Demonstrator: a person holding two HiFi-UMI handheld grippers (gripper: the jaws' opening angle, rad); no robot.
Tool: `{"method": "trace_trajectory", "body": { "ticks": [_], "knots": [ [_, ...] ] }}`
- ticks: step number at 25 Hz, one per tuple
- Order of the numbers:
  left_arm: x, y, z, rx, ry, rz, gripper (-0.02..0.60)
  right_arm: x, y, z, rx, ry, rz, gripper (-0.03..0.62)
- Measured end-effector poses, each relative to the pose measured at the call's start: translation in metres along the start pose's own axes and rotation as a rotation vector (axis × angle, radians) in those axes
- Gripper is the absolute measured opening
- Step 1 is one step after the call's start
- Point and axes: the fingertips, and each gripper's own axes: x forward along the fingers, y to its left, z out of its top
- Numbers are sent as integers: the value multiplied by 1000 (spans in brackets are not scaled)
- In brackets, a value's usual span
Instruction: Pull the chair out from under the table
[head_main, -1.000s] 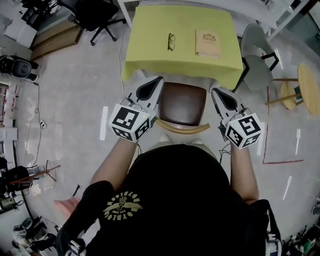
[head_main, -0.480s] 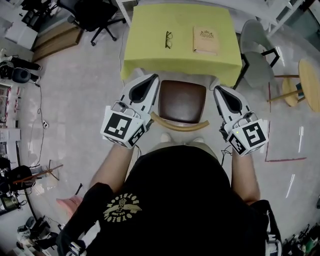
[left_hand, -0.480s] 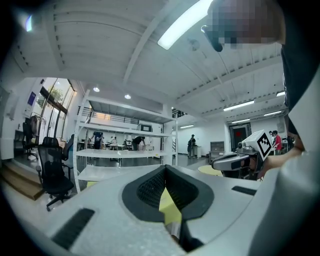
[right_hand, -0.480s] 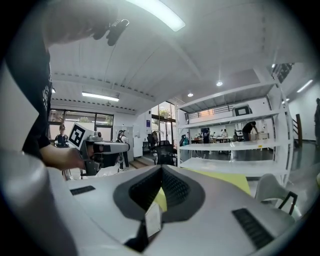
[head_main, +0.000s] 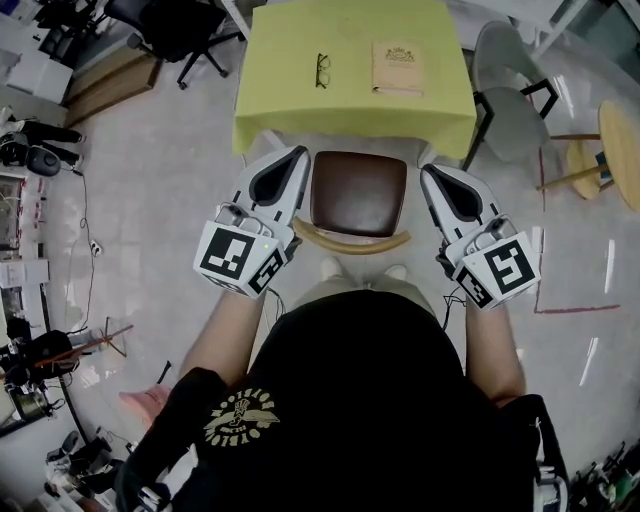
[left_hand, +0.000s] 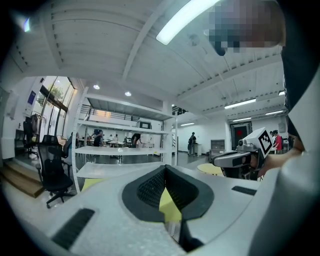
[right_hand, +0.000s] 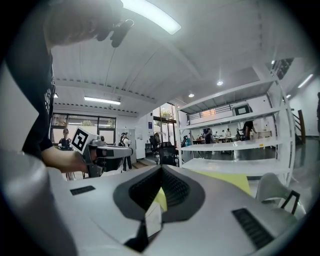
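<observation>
The chair (head_main: 358, 195), with a brown seat and a curved wooden backrest (head_main: 350, 240), stands just in front of the yellow table (head_main: 300, 110), its whole seat showing. My left gripper (head_main: 297, 153) hangs at the seat's left side and my right gripper (head_main: 427, 172) at its right, both above seat level and pointing at the table. Both are shut with nothing held. In the left gripper view the jaws (left_hand: 165, 170) meet, and the right gripper (left_hand: 240, 157) shows beside them. In the right gripper view the jaws (right_hand: 161, 170) also meet, with the left gripper (right_hand: 100, 150) alongside.
Glasses (head_main: 322, 70) and a tan book (head_main: 398, 68) lie on the table. A grey chair (head_main: 512, 110) and a round wooden side table (head_main: 615, 150) stand to the right, a black office chair (head_main: 175, 30) at the far left. White shelving (left_hand: 125, 150) stands behind the table.
Both grippers have drawn back from the table towards the person and risen a little. More of the chair's seat now shows in front of the table's edge.
</observation>
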Motion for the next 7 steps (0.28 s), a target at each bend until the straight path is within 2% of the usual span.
{"method": "trace_trajectory", "body": {
  "ticks": [7],
  "knots": [
    [27,-24,5,21,-1,-5,9,-11,-25,-1,15,-14,18,11]
  ]
}}
